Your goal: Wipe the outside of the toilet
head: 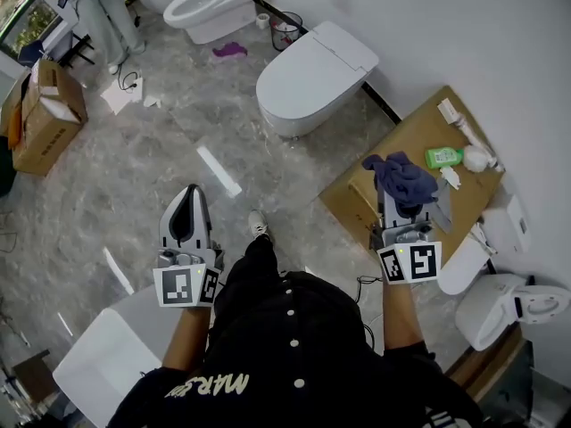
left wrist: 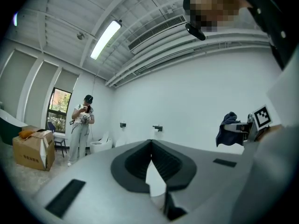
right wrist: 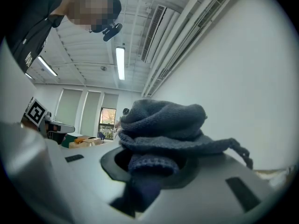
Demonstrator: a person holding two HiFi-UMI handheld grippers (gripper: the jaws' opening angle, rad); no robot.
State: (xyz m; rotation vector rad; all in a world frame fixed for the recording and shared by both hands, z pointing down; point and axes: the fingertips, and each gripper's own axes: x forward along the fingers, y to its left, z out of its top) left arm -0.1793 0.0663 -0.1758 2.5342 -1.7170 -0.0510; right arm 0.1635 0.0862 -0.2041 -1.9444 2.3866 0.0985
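Observation:
A white toilet (head: 312, 74) with its lid down stands against the wall, ahead of me and between my two hands. My right gripper (head: 403, 201) is shut on a bunched dark blue cloth (head: 400, 175), held up in the air over a cardboard box; the cloth (right wrist: 163, 120) covers the jaw tips in the right gripper view. My left gripper (head: 189, 199) is held up over the marble floor at the left, apart from the toilet. Its jaws (left wrist: 151, 143) meet at the tips with nothing between them.
The cardboard box (head: 406, 136) by the wall carries a green bottle (head: 442, 157) and white items. More toilets stand at the back (head: 210, 3) and at the lower right (head: 513, 301). A purple rag (head: 230, 50), a bin (head: 287, 32), boxes (head: 45, 114) and a standing person (left wrist: 80, 127) are farther off.

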